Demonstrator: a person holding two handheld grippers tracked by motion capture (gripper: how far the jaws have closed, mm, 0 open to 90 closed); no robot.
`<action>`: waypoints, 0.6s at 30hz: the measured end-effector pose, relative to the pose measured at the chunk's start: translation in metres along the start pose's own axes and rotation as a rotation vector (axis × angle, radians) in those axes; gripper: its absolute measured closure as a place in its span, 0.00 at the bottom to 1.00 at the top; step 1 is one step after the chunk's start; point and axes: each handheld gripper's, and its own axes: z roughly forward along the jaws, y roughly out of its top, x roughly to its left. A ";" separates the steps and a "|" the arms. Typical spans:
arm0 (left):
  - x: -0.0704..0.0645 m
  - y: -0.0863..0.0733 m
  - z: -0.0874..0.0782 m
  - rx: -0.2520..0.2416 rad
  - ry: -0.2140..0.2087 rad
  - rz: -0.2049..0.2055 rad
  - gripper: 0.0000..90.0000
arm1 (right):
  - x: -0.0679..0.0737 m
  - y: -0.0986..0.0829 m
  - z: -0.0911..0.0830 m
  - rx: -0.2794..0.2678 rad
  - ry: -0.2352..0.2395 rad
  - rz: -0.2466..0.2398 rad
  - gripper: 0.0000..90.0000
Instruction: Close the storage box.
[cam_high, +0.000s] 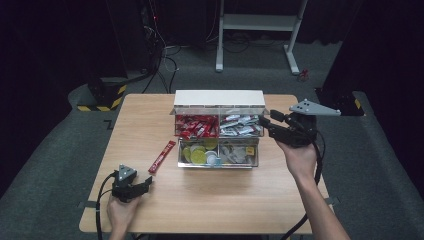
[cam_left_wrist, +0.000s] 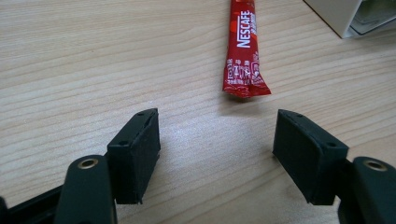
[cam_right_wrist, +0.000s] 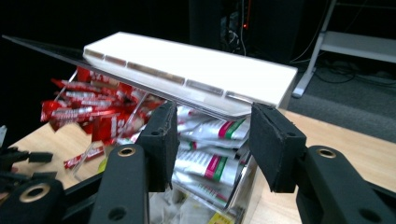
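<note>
Dark curtains and grey carpet are surrounding the wooden table (cam_high: 150, 115) where I am working. I am holding my left gripper (cam_high: 131, 185) low over the near left part of the tabletop, its two black jaws spread wide with nothing between them. Just ahead of those jaws, in the left gripper view, a red Nescafe stick (cam_left_wrist: 243, 51) is lying flat on the bare wood, its crimped near end pointing back at me and stopping short of the gap. From the high view that same stick is lying at a slant between my left gripper and the clear organizer box (cam_high: 218, 132), close to the box's left side but apart from it.

I am holding my right gripper (cam_high: 267, 121) raised at the box's right end, jaws parted and gripping nothing. In the right gripper view they are sitting just below the edge of the white lid (cam_right_wrist: 196, 74), which is standing open over the back of the box. Beyond the jaws, silver sachets (cam_right_wrist: 210, 158) with green and pink stripes are filling the rear right compartment, and red sachets (cam_right_wrist: 93, 114) are piled in the rear left one. In the high view, round yellow-green pods (cam_high: 197, 152) are lying in the front left compartment.
</note>
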 end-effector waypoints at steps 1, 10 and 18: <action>0.000 0.000 0.000 -0.001 0.001 -0.002 0.36 | 0.000 -0.003 0.000 0.003 0.006 0.002 0.58; -0.001 0.001 0.001 0.003 0.006 0.013 0.35 | 0.004 -0.023 0.006 0.035 -0.013 -0.027 0.57; -0.002 0.001 0.001 0.005 0.010 0.020 0.35 | 0.006 -0.041 0.017 0.042 0.020 -0.003 0.56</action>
